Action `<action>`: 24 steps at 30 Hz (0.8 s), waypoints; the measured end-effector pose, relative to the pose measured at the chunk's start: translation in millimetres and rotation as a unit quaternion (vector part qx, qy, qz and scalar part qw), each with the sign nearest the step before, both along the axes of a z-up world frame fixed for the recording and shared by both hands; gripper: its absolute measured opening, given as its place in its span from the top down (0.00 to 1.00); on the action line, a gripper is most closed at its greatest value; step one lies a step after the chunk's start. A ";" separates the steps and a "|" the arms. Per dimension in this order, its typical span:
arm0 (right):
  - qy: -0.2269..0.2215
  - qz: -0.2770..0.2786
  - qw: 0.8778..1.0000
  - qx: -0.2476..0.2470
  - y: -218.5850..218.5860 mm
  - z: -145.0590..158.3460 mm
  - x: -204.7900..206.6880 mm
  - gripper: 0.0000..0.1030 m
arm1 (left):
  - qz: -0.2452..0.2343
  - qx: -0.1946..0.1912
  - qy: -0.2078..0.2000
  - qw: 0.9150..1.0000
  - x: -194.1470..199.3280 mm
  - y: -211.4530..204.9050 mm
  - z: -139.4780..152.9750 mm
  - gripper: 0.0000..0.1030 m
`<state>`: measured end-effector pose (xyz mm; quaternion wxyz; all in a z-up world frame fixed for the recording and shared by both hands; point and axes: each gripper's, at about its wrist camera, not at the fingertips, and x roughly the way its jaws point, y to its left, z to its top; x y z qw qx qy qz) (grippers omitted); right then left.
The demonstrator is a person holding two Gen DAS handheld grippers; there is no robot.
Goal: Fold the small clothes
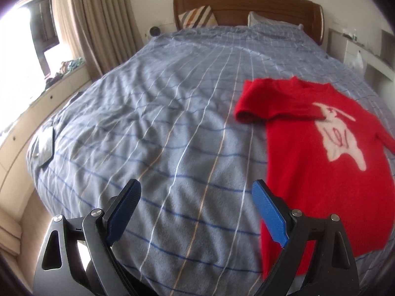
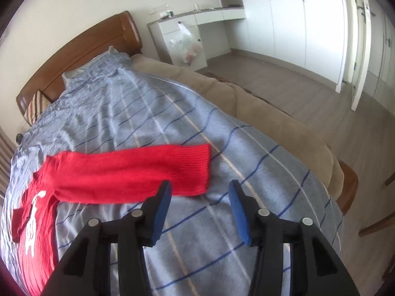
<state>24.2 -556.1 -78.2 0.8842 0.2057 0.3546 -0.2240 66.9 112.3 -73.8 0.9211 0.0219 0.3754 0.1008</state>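
Observation:
A small red sweater with a white figure on its chest lies flat on the blue striped bedcover. In the left wrist view its near sleeve is folded across the chest. My left gripper hovers open over bare cover, to the left of the sweater's hem, with nothing between its fingers. In the right wrist view the sweater is at the lower left and its other sleeve stretches out flat to the right. My right gripper stands open just in front of the cuff, with nothing between its blue pads.
A wooden headboard and pillows stand at the far end of the bed. A dark flat object lies near the bed's left edge. A tan blanket runs along the right edge, with floor, a white desk and wardrobes beyond.

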 end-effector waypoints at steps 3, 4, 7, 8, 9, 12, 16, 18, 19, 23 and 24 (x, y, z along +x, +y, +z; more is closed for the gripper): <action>-0.021 0.059 0.998 -0.007 50.0 3.6 -4.8 0.47 | -0.100 0.001 0.000 0.995 51.5 -34.7 33.3 0.02; -0.029 0.078 0.997 -0.003 65.8 1.4 -4.8 0.46 | -0.135 0.014 0.008 0.991 70.7 -50.8 36.9 0.02; -0.042 0.117 0.992 0.003 106.9 -10.4 -8.9 0.45 | -0.222 0.101 0.023 0.970 117.2 -107.0 24.3 0.02; -0.041 0.129 0.991 0.003 118.7 -16.3 -9.0 0.45 | -0.248 0.129 0.031 0.959 128.5 -125.1 15.2 0.02; -0.039 0.140 0.989 0.002 128.7 -22.5 -10.5 0.45 | -0.269 0.151 0.042 0.950 139.3 -140.0 3.2 0.02; -0.032 0.159 0.987 0.001 148.3 -38.7 -14.9 0.45 | -0.296 0.180 0.080 0.935 167.1 -169.0 -32.9 0.03; -0.032 0.162 0.986 0.024 154.2 -48.0 -20.1 0.45 | -0.280 0.162 0.124 0.938 199.9 -178.8 -64.9 0.12; -0.033 0.167 0.985 0.013 157.6 -47.4 -19.5 0.45 | -0.278 0.160 0.125 0.939 208.3 -183.2 -74.4 0.16; -0.034 0.170 0.985 0.011 158.9 -47.8 -18.5 0.45 | -0.279 0.153 0.122 0.940 210.0 -184.7 -76.7 0.25; -0.030 0.180 0.983 0.003 164.8 -49.8 -15.8 0.45 | -0.274 0.085 0.124 0.950 218.8 -182.8 -70.0 0.97; -0.031 0.181 0.983 0.001 165.9 -49.5 -15.7 0.45 | -0.263 0.067 0.105 0.957 218.3 -175.7 -60.3 0.97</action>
